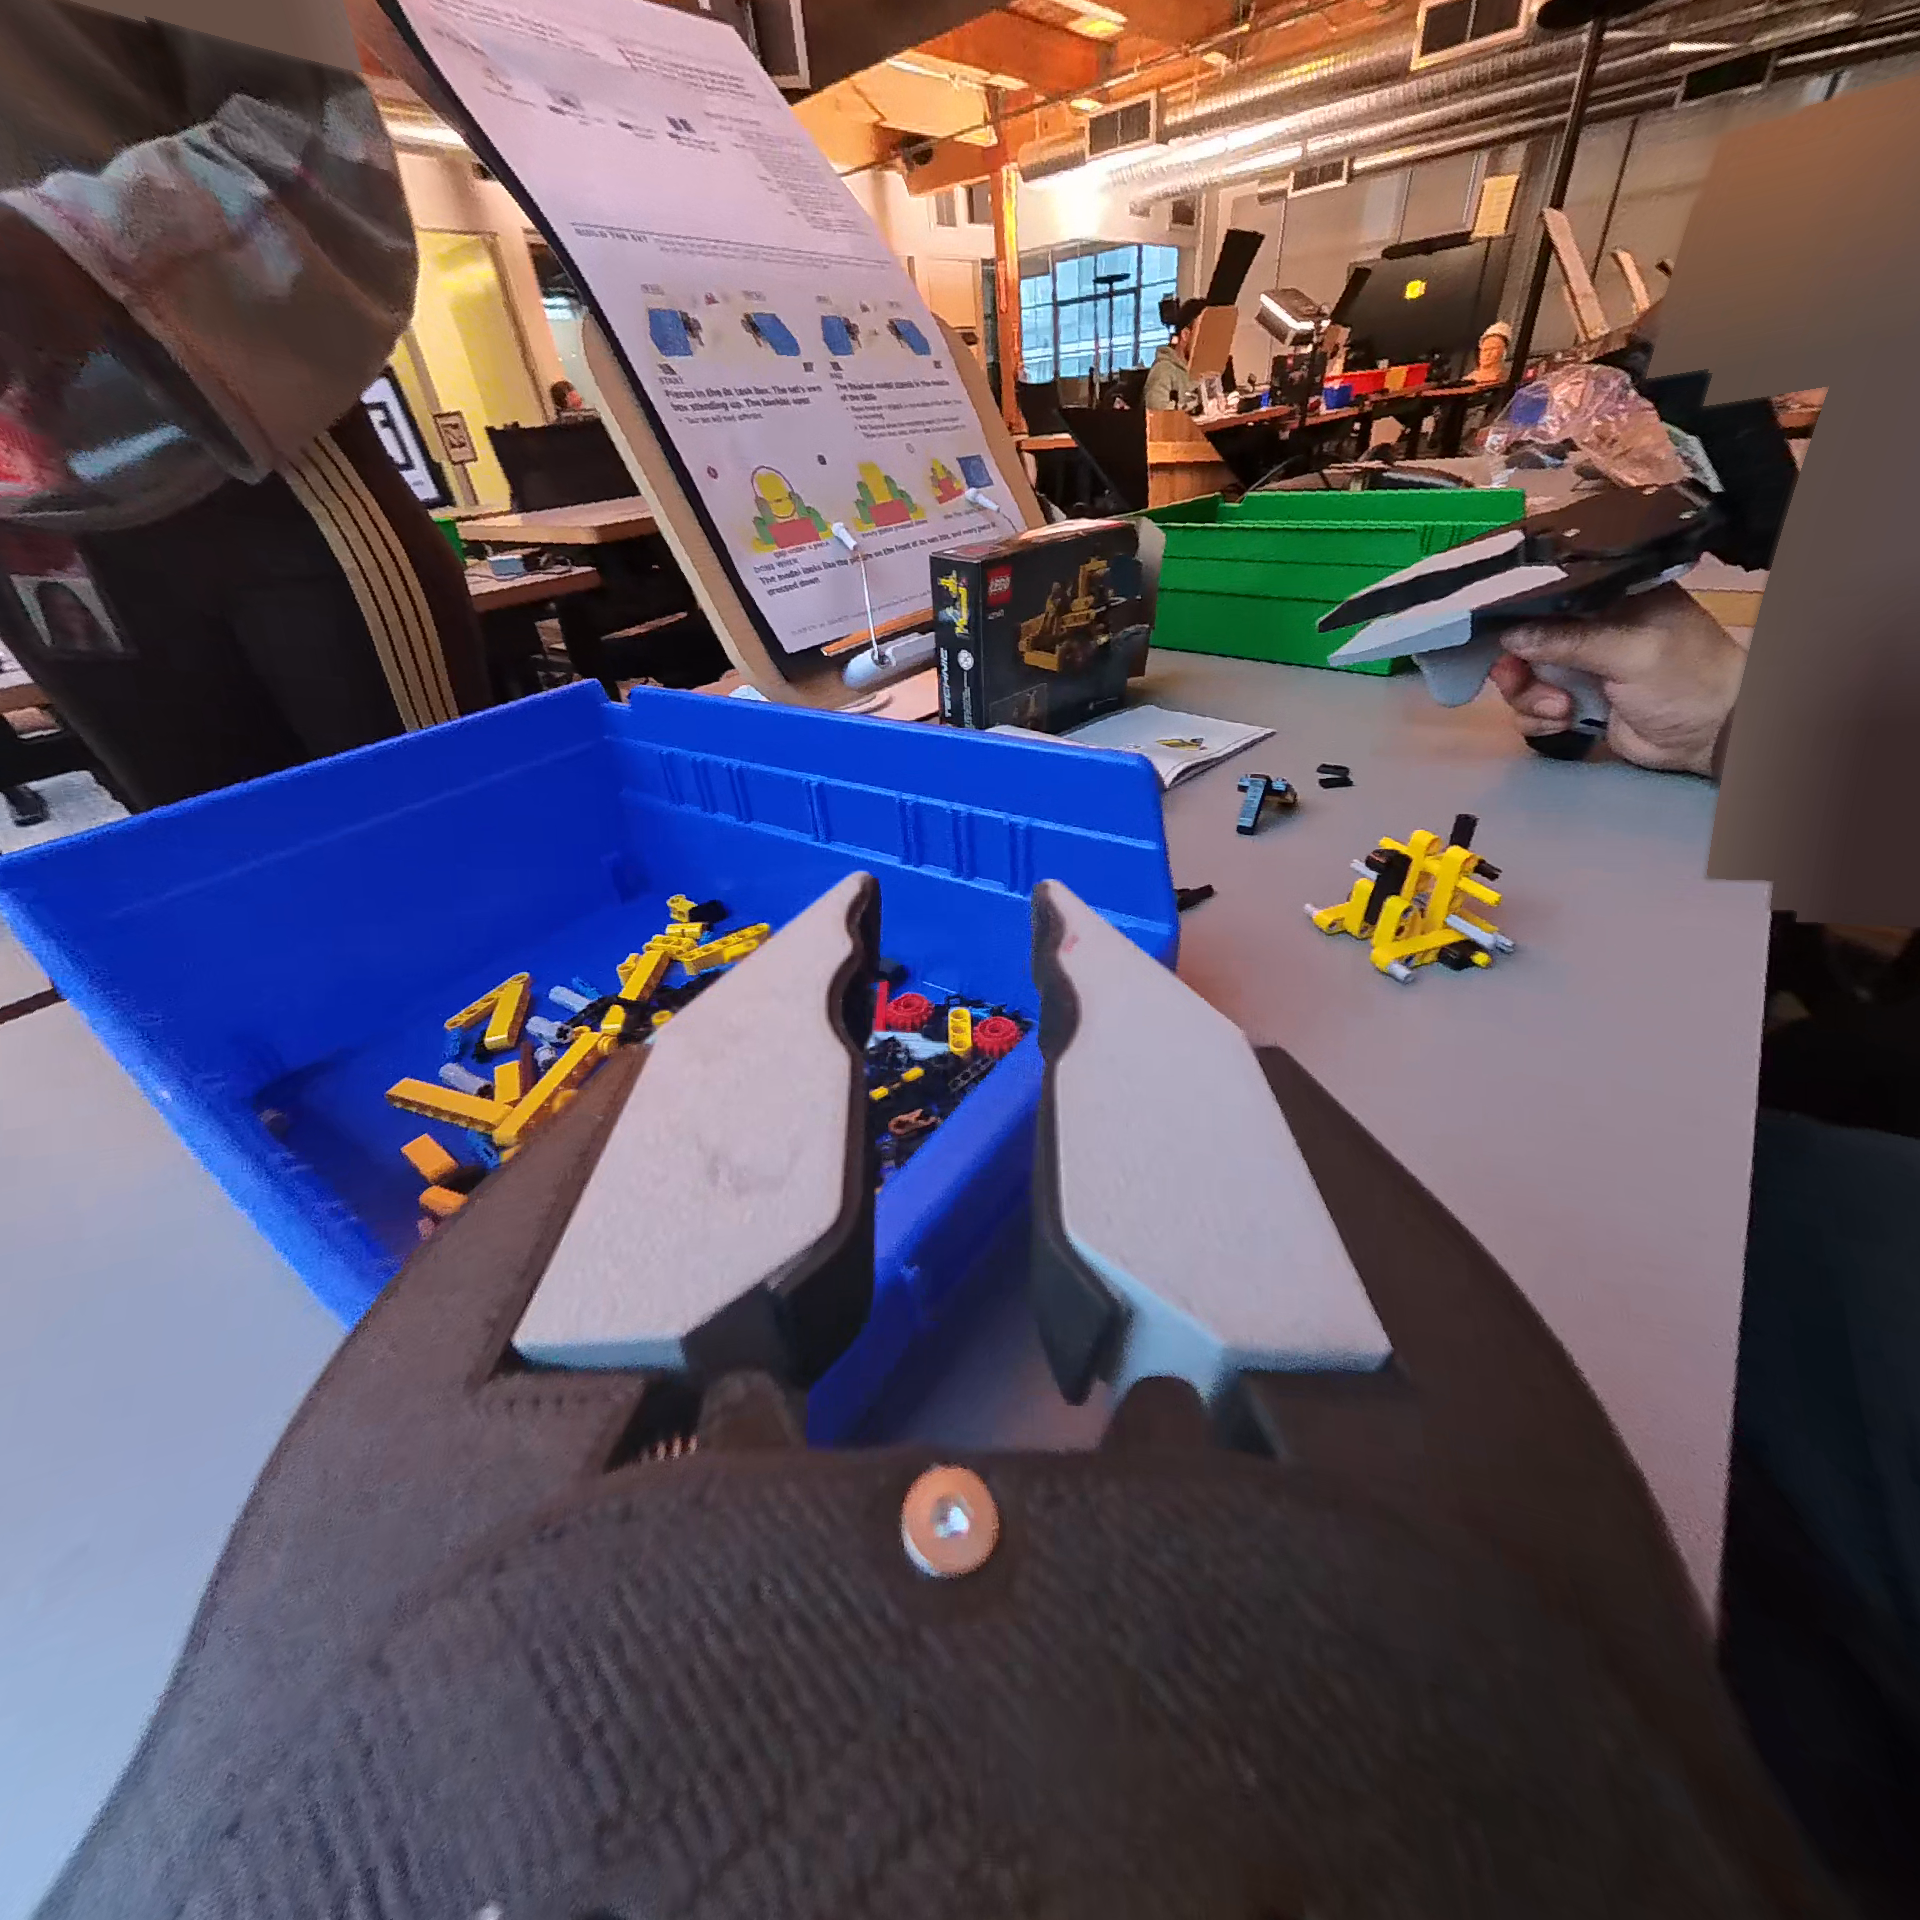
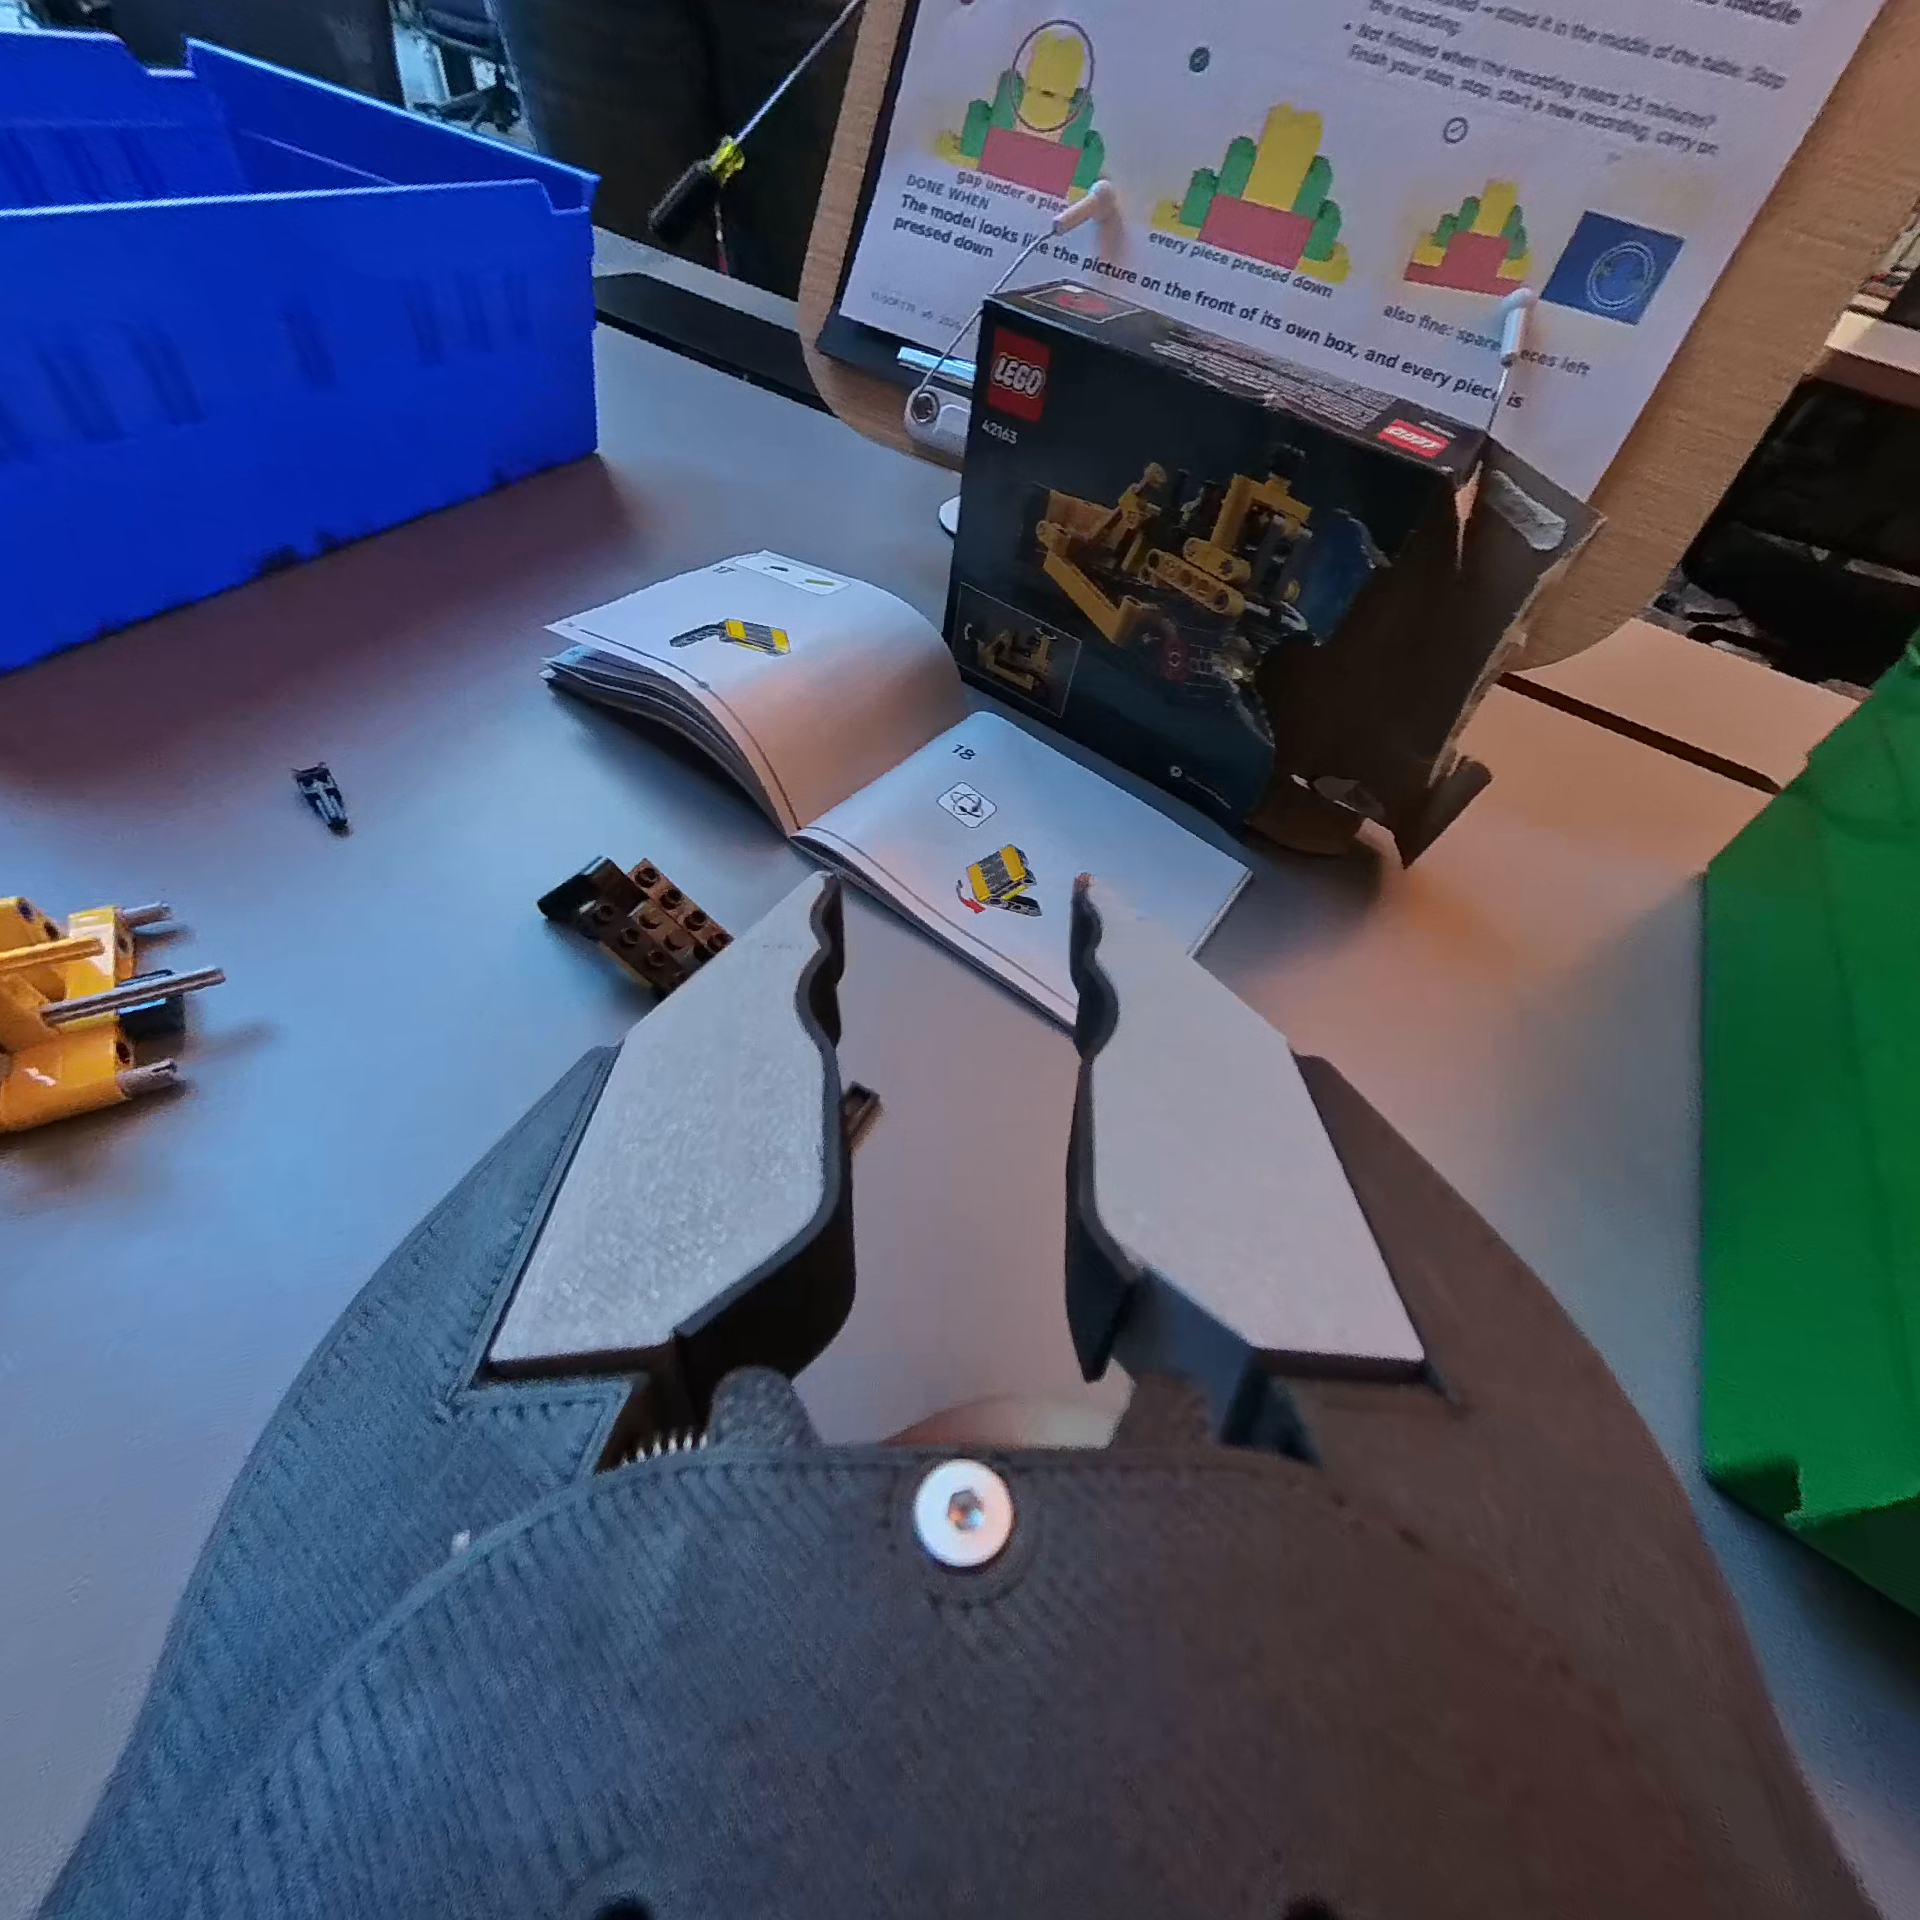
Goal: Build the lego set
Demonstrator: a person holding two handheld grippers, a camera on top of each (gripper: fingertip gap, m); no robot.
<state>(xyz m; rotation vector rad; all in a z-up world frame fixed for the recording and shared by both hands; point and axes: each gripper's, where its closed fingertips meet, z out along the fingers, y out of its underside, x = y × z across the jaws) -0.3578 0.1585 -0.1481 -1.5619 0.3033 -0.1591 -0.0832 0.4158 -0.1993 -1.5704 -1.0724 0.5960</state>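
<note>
Both grippers hang with jaws spread and nothing between them.

Left gripper (image 1: 954, 906) hovers over the near wall of the blue bin (image 1: 312, 831), its tips above the loose pieces (image 1: 582, 1049) on the bin floor: yellow beams to the left, red gears and black bits between the fingers. Right of the bin, well clear of these jaws, the half-built yellow model (image 1: 1413, 899) stands on the table (image 1: 1455, 1195). Right gripper (image 2: 954, 902) points at the open booklet (image 2: 831, 727), its tips over the near page; a black piece (image 2: 639, 920) lies just left of its left finger. Behind the booklet stands the set's box (image 2: 1195, 582), bearing printed branding and a picture of a yellow machine, with a printed sheet (image 2: 1299, 156) behind it and a green bin (image 2: 1818, 1143) to the right.
</note>
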